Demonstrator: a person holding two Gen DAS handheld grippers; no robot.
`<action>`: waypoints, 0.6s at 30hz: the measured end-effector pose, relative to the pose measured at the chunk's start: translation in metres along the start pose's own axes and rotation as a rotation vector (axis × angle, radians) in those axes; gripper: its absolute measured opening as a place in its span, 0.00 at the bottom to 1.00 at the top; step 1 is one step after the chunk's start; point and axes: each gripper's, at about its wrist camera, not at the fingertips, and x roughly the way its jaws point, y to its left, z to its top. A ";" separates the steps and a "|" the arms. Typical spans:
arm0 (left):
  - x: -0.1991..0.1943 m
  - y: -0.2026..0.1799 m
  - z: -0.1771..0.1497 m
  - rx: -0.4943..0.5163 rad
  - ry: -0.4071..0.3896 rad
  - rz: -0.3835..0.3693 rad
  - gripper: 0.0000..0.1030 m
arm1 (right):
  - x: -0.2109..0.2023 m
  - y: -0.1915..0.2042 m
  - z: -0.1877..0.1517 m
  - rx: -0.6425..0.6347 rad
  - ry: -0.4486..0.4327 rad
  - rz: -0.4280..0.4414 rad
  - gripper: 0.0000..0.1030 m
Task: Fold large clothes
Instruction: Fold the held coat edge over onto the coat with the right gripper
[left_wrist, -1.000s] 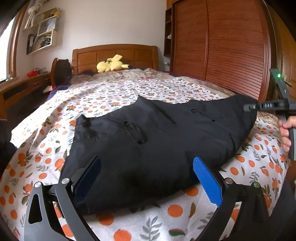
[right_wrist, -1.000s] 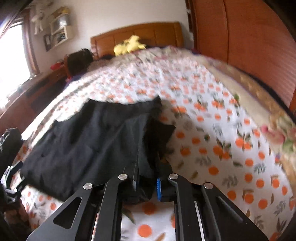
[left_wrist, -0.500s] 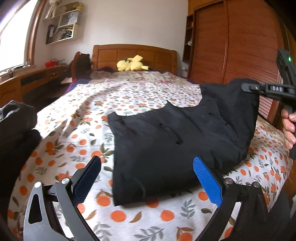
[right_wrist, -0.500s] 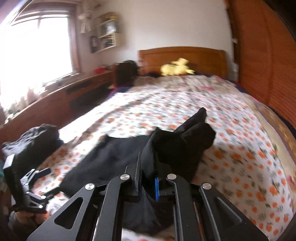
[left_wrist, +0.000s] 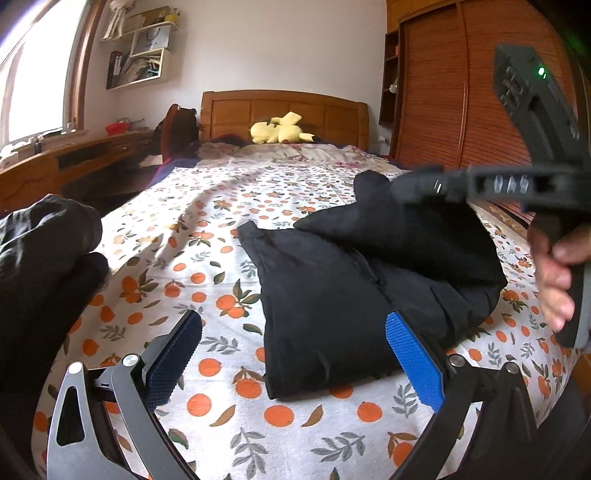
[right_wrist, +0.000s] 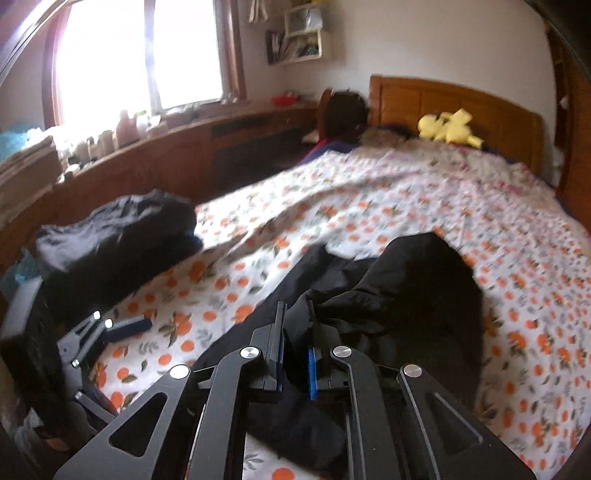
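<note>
While one black garment (left_wrist: 332, 295) lies on the orange-print bedspread (left_wrist: 207, 229), a second heap of dark clothes (left_wrist: 40, 258) sits apart from it, on the window side of the bed. Two grippers are in play. One yellow plush toy (left_wrist: 279, 129) rests against the wooden headboard (left_wrist: 284, 107), and one louvred wardrobe (left_wrist: 461, 103) stands on the far side of the bed from the window (right_wrist: 140, 55).

From the left wrist view, the garment's long axis runs roughly from the foot of the bed toward the headboard, angled a little toward the wardrobe. Its wardrobe-side part is lifted and doubled over the flat part, with a pointed corner standing up on the headboard end.

At the foot of the bed, the left gripper (left_wrist: 295, 354) has its blue-padded fingers (left_wrist: 413, 365) spread wide, holding nothing, with the garment's near edge lying between and just beyond them. Above the garment's wardrobe side, the right gripper (right_wrist: 295, 354) has its fingers drawn narrow and clamped on a bunch of the black cloth, which is raised off the bedspread. That view is blurred.
</note>
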 end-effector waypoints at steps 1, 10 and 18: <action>0.000 0.001 0.000 -0.001 0.001 0.001 0.97 | 0.003 0.002 -0.002 -0.001 0.014 0.004 0.08; 0.002 0.002 -0.001 0.001 0.008 0.002 0.97 | -0.001 0.005 0.001 0.021 0.025 0.014 0.18; 0.006 -0.006 -0.001 0.012 0.011 -0.001 0.97 | -0.032 0.011 0.011 -0.033 -0.033 -0.012 0.19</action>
